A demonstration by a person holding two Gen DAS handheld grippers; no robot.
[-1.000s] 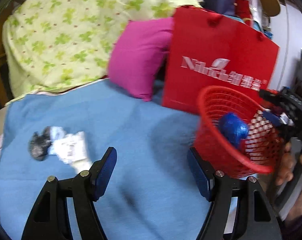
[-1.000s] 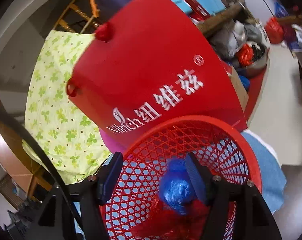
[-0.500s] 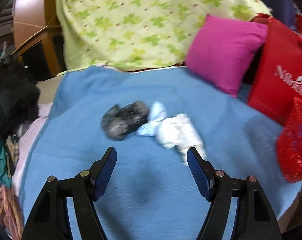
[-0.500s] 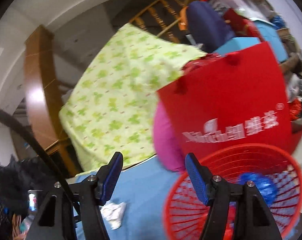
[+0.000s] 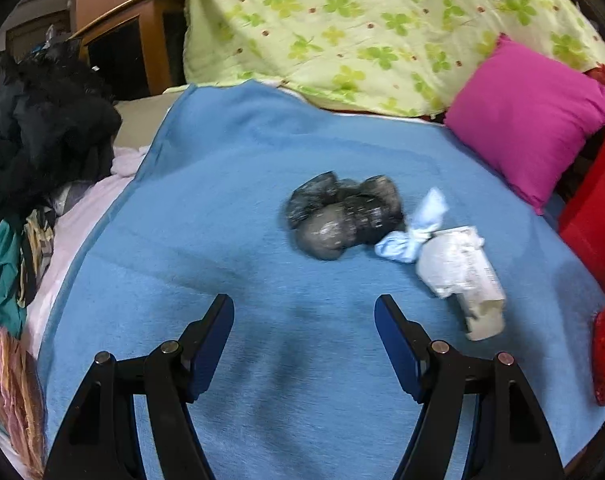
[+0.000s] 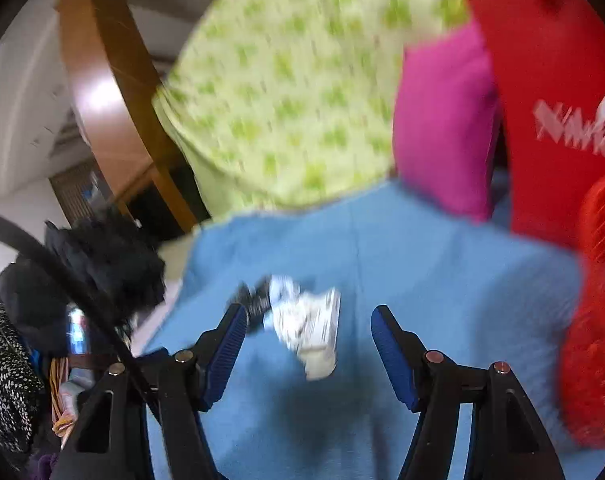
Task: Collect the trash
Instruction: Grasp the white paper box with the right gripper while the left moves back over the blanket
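Both tools wide open, empty. Left tool (image 5: 304, 344) risks snagging blanket (image 5: 222, 200) grabbing black bag (image 5: 342, 216).

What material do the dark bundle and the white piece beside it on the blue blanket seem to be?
Dark bundle: probably thin plastic film, glossy; it shows crinkles and grey glints. White piece: likely crumpled printed wrapper, paper or plastic; creases and faint print show.
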